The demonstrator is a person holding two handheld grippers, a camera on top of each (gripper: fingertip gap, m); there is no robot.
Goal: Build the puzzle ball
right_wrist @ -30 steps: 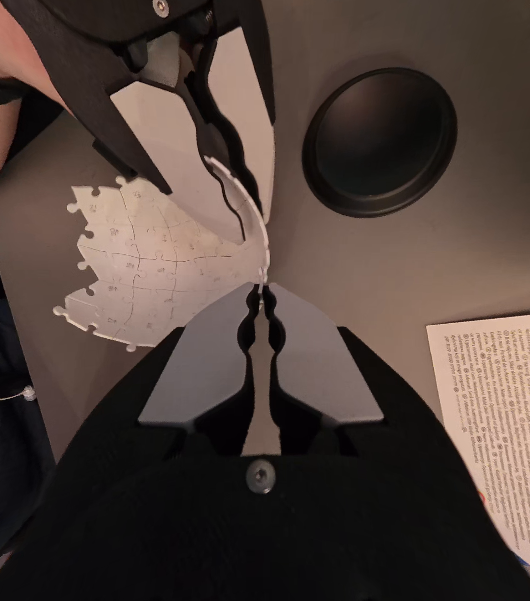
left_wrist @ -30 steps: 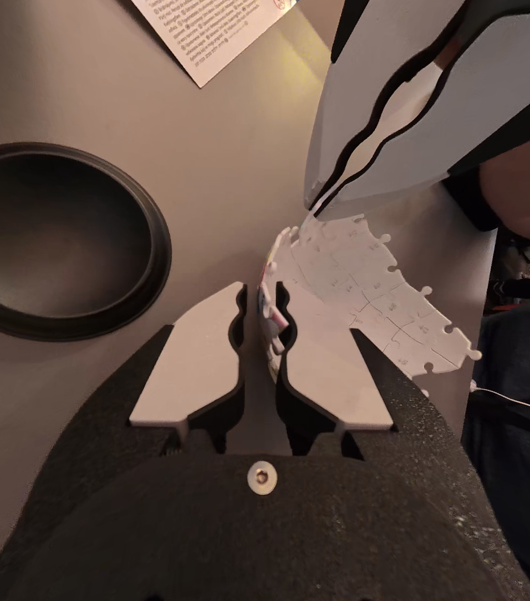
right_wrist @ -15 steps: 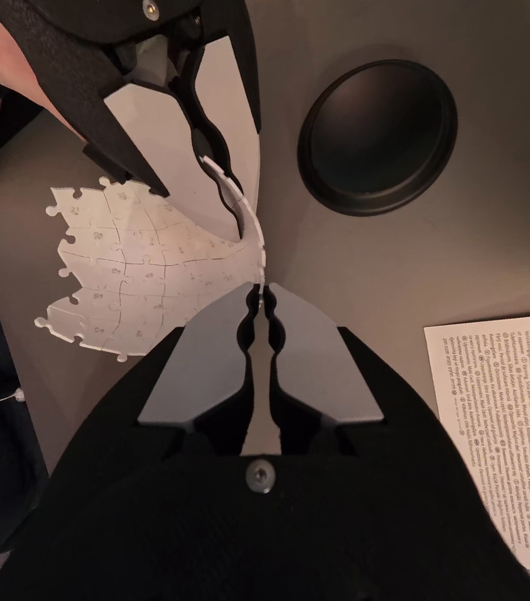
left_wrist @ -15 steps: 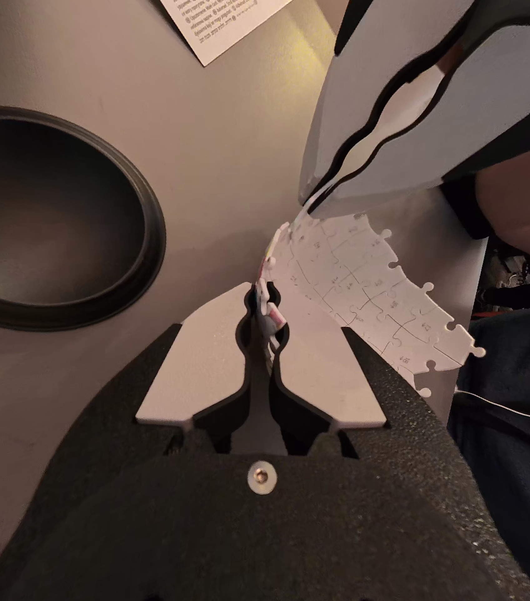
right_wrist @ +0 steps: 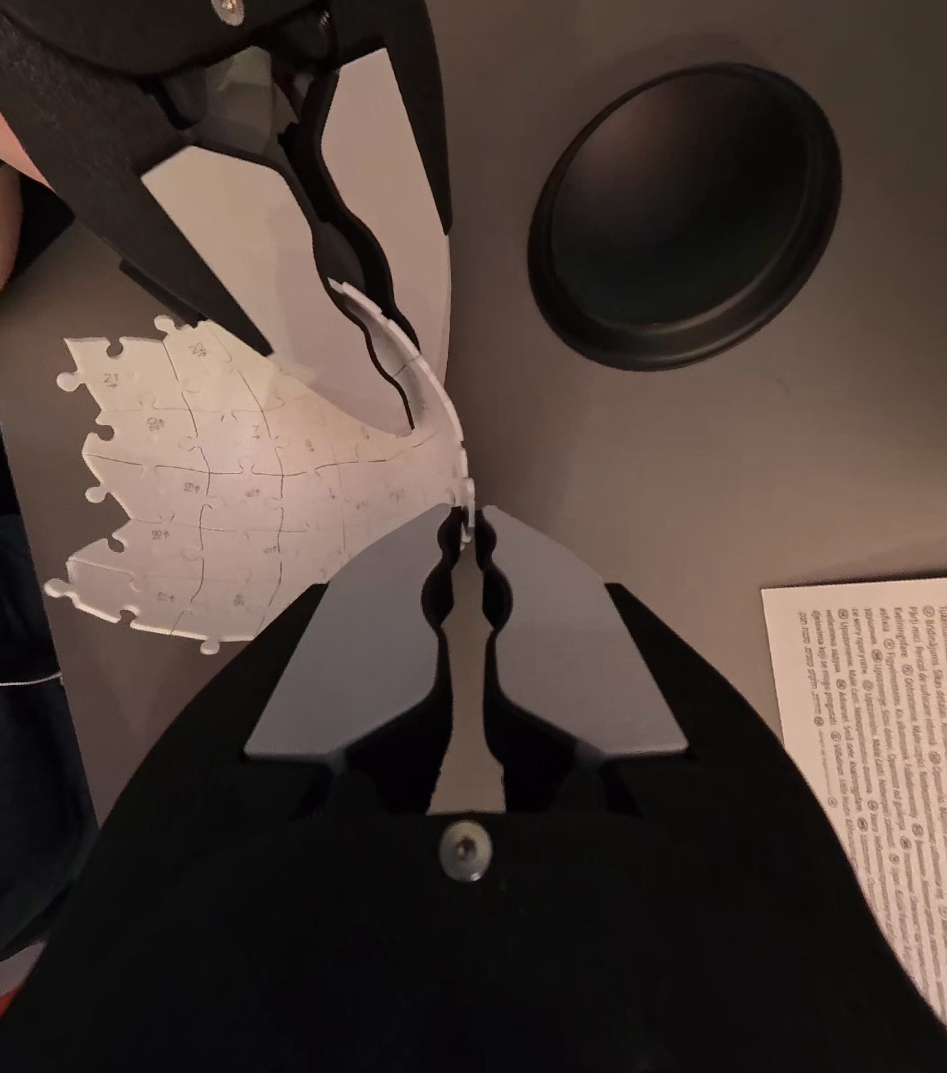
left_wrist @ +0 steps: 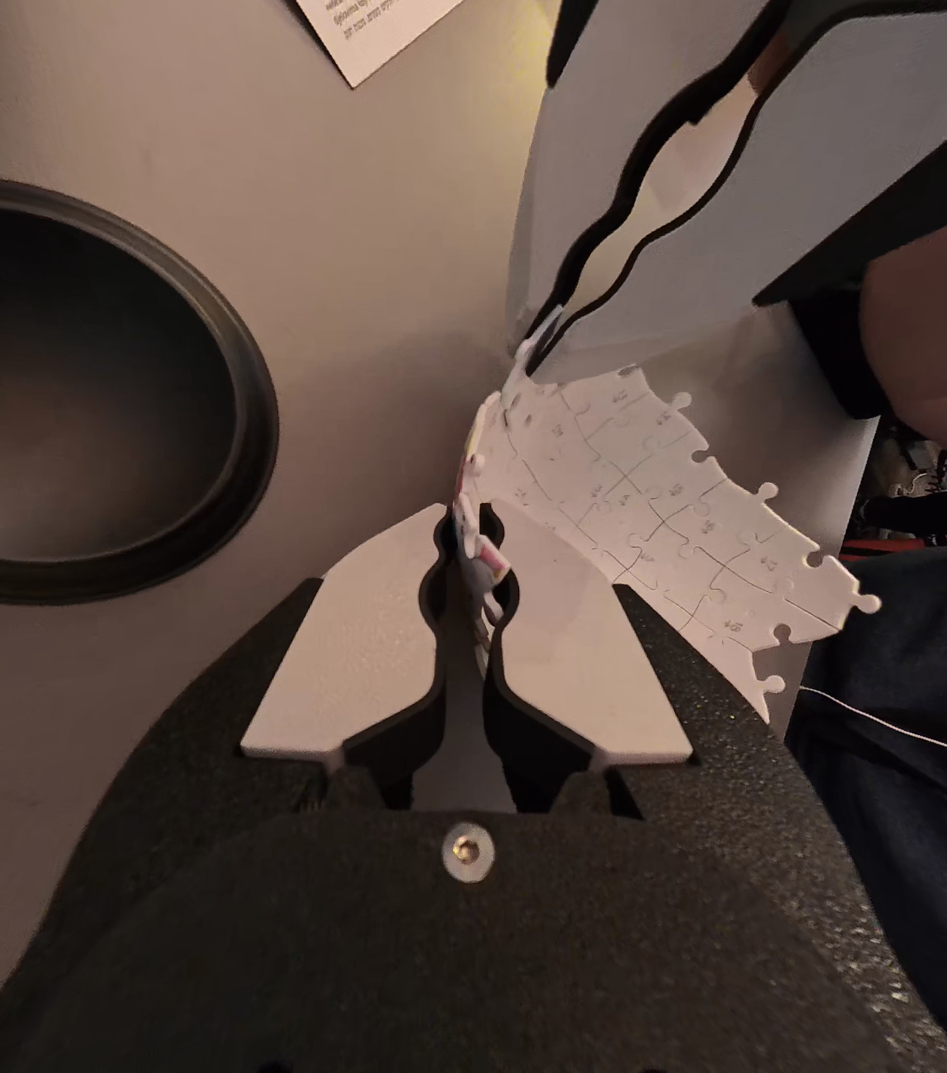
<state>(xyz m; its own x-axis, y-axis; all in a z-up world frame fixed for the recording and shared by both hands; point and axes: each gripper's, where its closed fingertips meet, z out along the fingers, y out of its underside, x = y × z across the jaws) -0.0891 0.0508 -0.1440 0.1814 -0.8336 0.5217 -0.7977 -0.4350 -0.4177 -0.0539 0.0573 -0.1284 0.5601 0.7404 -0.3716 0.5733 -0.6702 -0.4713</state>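
Both grippers are clamped on the same curved puzzle shell — it's held up over the grey table. The left gripper pinches the shell's rim deep between its fingers, the white numbered inside fanning out to its right. The right gripper nips just the rim with its tips, further along that edge. A black bowl and a printed sheet lie off to the side.

We see open table between the puzzle shell and the black bowl; a leaflet blocks the near right.
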